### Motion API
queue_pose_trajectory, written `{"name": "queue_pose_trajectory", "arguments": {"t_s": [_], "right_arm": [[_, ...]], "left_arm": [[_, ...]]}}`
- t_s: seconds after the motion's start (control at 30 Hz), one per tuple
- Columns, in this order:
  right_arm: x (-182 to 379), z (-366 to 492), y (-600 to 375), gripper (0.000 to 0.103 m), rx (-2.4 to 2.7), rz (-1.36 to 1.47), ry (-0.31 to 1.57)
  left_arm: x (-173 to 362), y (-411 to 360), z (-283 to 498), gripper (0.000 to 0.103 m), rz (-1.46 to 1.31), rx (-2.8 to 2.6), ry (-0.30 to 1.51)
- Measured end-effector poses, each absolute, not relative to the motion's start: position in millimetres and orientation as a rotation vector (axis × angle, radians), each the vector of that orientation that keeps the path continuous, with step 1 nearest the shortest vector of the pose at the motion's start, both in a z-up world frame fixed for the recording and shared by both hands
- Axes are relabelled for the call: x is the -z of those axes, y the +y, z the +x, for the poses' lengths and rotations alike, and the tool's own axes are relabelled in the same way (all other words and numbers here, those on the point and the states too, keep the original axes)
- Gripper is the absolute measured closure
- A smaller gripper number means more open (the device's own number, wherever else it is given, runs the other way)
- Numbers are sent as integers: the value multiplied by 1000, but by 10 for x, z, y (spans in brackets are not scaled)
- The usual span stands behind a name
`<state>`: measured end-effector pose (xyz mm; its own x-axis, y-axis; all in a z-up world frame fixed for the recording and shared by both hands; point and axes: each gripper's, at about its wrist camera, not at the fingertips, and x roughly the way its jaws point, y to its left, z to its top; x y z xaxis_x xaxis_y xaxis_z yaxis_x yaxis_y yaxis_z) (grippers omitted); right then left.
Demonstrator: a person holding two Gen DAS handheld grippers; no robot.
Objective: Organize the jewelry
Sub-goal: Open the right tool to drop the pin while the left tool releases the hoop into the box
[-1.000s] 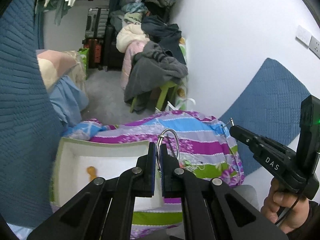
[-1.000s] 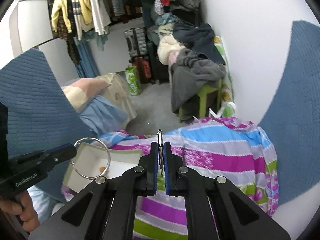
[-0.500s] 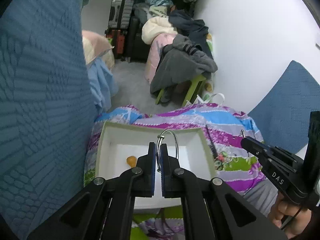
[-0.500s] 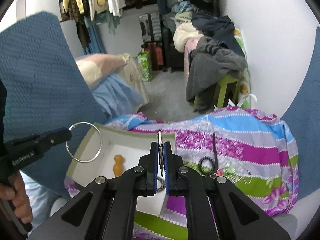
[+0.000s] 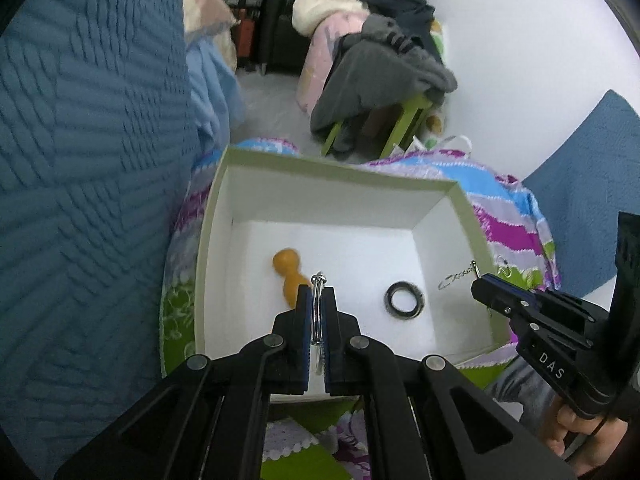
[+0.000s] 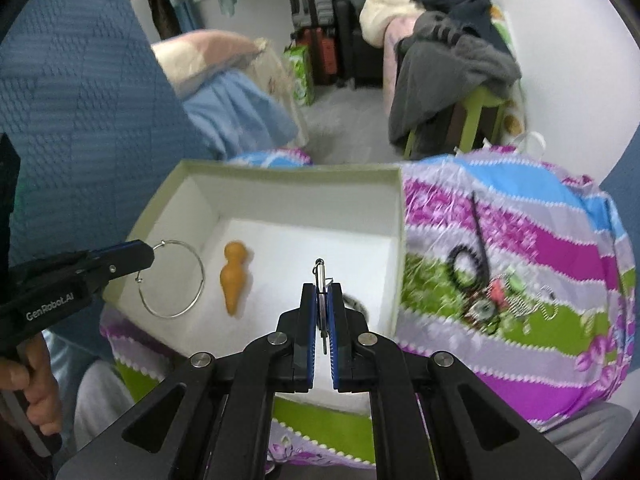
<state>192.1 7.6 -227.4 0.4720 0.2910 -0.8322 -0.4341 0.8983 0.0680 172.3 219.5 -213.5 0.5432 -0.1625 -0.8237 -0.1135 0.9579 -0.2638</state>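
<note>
**Both tools loaded over the open box**

Left tool (image 5: 317, 296) is pinched tight on a silver wire bangle (image 6: 173, 279), and from the right wrist view that hoop hangs out past the near-left corner of the white box (image 5: 332, 168), partly over the rim, partly over the floor of the box. Right tool (image 6: 321, 295) is clamped narrow on a slim metal pendant (image 6: 319, 276) with a short chain (image 5: 458, 277) dangling off its tip; in the left wrist view that chain swings just above the box's right wall.

Inside the box already: an orange gourd-shaped bead (image 5: 289, 271) lying near the left side, and a dark ring (image 5: 404, 299) resting flat towards the right. Out on the striped floral cloth (image 6: 520, 248) beside the box there's more waiting, a black beaded bracelet (image 6: 464, 265) and a tangle of small pieces I can't make out.

So this reads as the drop-off step, two pieces carried in at once. Next move, by my call: bring each tool fully inside the walls, bangle clear of that left rim, then ease the jaws apart low so nothing bounces. Watch the chain; it could snag on the right wall or cling to the pads on release.
</note>
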Motion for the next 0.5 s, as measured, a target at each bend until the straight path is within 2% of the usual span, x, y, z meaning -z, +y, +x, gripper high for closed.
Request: {"name": "queue_pose_trajectory", "arguments": {"t_s": [0.13,0.3,0.4,0.5], "right_arm": [[2329,1931,96,99,-456,-162,1008],[2276,1941,82,95,-459,-159,1010],[2214,1929,74,81,-472,-161,1008],[2095,1893,69,79,-495,-160,986]], "left_arm": [[2260,2207,1747,100,-306,25,1027],[2158,2214,1703,99,-305,29,996],[2000,2195,1665,99,-309,20,971],[1815,2169,1628,99,-295,13,939]]}}
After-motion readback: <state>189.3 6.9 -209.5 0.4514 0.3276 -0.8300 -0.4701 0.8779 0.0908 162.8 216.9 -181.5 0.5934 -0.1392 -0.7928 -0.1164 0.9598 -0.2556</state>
